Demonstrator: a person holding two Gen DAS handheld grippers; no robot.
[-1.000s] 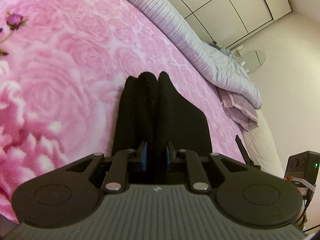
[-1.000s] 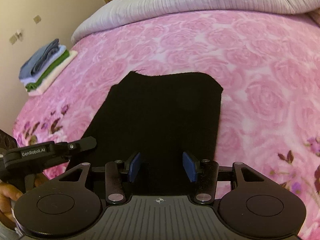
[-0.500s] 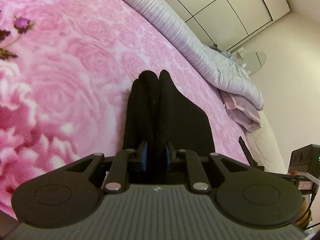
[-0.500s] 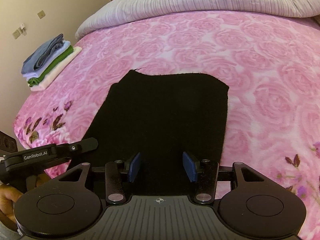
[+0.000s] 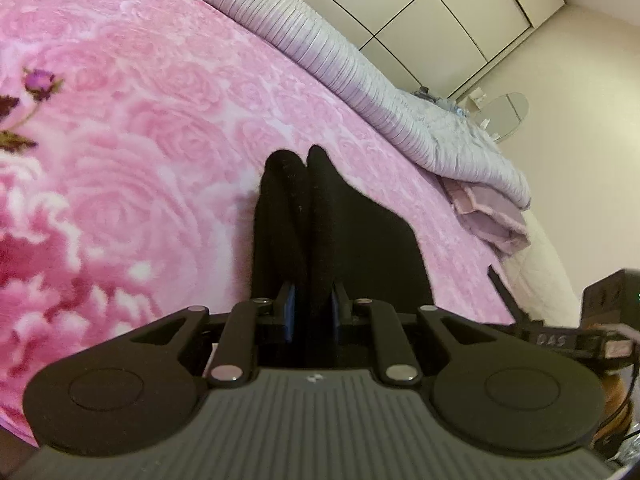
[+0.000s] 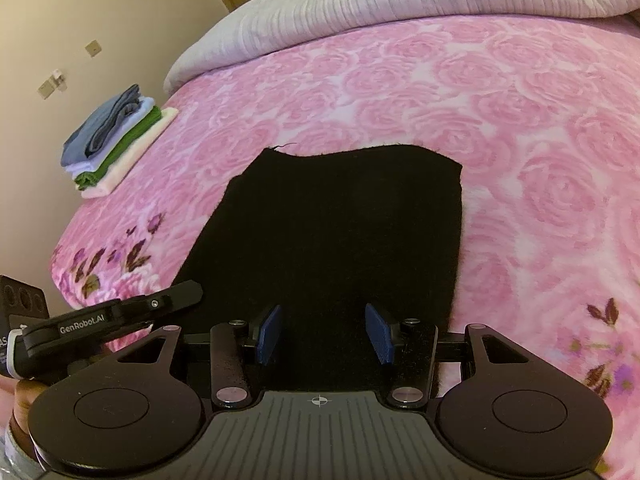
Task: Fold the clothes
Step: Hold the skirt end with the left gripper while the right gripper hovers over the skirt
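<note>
Nearest, in the left wrist view: left gripper [image 5: 313, 304] clamped on a bunched edge of the black garment [image 5: 340, 240], jaws narrow with thick folds of cloth rising between them. Probably a corner or hem pinched for the next fold; best kept firmly nipped and lifted just enough to clear the pink rose blanket [image 5: 140, 140] without dragging the lower layers askew. Tilted moderately downward toward the bed.

In the right wrist view: right gripper [image 6: 322, 334] hovering over the near edge of the same black garment [image 6: 340, 216], jaws standing wide, blue pads [image 6: 269, 332] apart and nothing pressed between them. Pitched more steeply down than the left. Worth closing on the matching near corner before any lift, so both corners travel together and the fold line lands straight. Left gripper's body visible at the lower left of this view, just beside the cloth's edge.

Farther out: garment lying flat and roughly rectangular, well short of the grey ribbed cover [image 6: 400, 4]. Off to the far left, a stack of folded clothes [image 6: 116, 140] near the bed's edge, likely the destination once folding ends.
</note>
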